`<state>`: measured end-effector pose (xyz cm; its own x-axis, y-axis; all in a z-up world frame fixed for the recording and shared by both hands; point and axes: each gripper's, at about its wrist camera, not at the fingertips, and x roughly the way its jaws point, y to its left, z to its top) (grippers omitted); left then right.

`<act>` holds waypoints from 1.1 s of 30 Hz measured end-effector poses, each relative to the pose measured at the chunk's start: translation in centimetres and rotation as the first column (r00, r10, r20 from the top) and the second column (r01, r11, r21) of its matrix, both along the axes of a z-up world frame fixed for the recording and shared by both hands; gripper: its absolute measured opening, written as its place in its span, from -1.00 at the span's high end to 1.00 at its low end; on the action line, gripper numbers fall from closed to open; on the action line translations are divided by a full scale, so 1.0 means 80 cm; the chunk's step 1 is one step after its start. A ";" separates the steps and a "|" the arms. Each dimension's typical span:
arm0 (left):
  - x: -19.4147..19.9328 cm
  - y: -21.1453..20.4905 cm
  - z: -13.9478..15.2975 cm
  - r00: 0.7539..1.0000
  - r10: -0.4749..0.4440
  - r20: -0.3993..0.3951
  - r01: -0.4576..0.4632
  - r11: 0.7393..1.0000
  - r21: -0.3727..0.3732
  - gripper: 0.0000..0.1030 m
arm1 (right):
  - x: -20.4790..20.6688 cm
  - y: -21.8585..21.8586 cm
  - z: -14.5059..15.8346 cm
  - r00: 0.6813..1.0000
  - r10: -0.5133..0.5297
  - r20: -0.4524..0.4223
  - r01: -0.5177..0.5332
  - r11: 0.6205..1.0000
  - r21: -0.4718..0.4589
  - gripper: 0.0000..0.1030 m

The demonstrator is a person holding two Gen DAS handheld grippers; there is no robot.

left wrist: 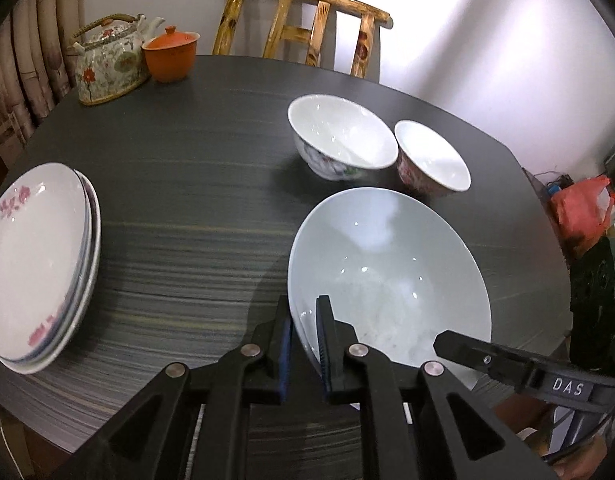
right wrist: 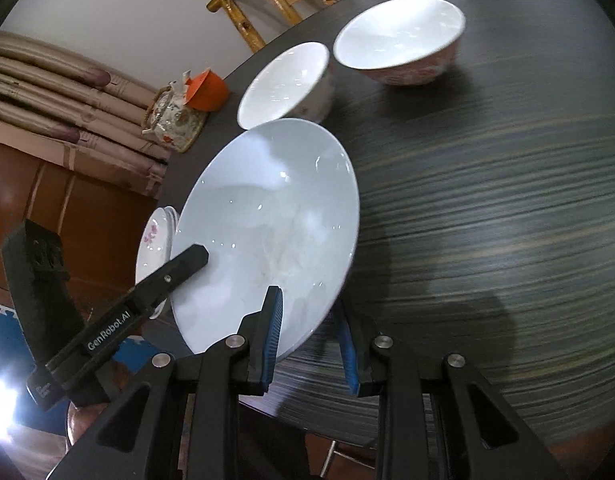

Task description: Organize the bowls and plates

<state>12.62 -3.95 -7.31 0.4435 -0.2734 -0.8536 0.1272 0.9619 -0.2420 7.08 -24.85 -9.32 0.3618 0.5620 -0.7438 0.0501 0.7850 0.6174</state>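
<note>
A large pale blue bowl is held at two sides of its rim, slightly tilted over the dark table. My left gripper is shut on the near rim, one pad inside and one outside. My right gripper is shut on the same bowl at another part of the rim. Beyond it stand a white flowered bowl and a pink-patterned bowl, side by side. A stack of white plates with pink flowers lies at the table's left edge.
A flowered teapot and an orange lidded cup stand at the far left of the table. A wooden chair is behind the table by the wall. A red bag lies beyond the right edge.
</note>
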 end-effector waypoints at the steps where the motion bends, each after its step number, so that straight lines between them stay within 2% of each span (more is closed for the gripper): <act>1: -0.002 -0.003 -0.002 1.000 -0.001 0.002 0.001 1.000 0.008 0.77 | -0.002 -0.003 -0.004 1.000 -0.003 -0.006 0.003 1.000 0.004 0.50; 10: -0.019 -0.001 -0.010 0.999 -0.007 0.038 0.006 1.000 0.030 0.76 | -0.011 -0.007 -0.017 1.000 0.002 0.005 -0.002 1.000 -0.010 0.50; 13: -0.030 0.000 0.000 0.997 -0.011 0.082 0.008 0.999 0.044 0.55 | -0.012 -0.010 -0.017 1.000 -0.003 0.012 0.003 1.000 0.004 0.48; 17: -0.039 0.000 0.024 0.988 -0.017 0.152 0.007 0.998 0.064 0.46 | -0.026 -0.029 -0.001 0.996 -0.038 0.084 0.041 0.998 -0.036 0.44; 22: -0.039 0.001 0.041 0.986 -0.017 0.167 0.004 0.997 0.079 0.46 | -0.042 -0.062 0.014 0.986 -0.105 0.127 0.104 0.994 0.019 0.42; 25: -0.040 -0.004 0.047 0.983 -0.023 0.180 0.001 0.993 0.121 0.46 | -0.046 -0.070 0.023 0.982 -0.124 0.139 0.119 0.992 0.043 0.42; 28: -0.042 -0.007 0.050 0.982 -0.029 0.186 0.003 0.990 0.140 0.46 | -0.048 -0.069 0.037 0.980 -0.120 0.160 0.113 0.992 0.049 0.42; 33: -0.042 -0.011 0.056 0.980 -0.043 0.193 0.011 0.986 0.163 0.46 | -0.047 -0.057 0.049 0.980 -0.100 0.173 0.092 0.994 0.050 0.30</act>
